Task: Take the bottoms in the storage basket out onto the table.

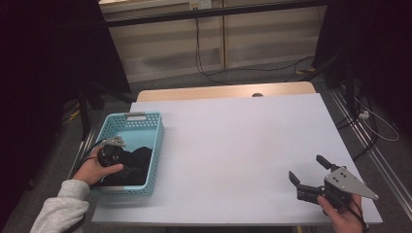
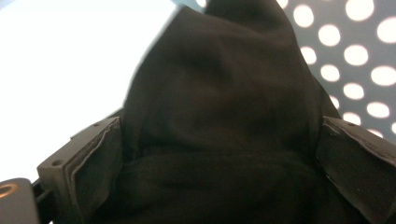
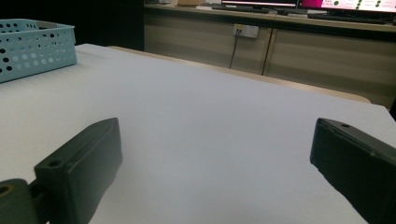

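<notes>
Left gripper [image 1: 116, 156] in basket [image 1: 145, 119] at 9 o'clock, jaws wide around black cloth [image 2: 224, 116], not clamped. Right gripper [image 1: 311, 174] at 4 o'clock, wide, empty. Cloth not yet lifted out.

The right claw [image 3: 215, 163] hangs wide open above the bare white worktop [image 3: 210, 121]; a perforated blue basket [image 3: 32, 46] sits far ahead to its left.

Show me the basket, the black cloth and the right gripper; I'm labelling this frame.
basket [image 1: 127, 118]: high view, on its far turquoise rim.
black cloth [image 2: 219, 93]: left gripper view, on the bunched fabric between the jaws.
right gripper [image 1: 307, 170]: high view, midway between its open fingertips.
</notes>
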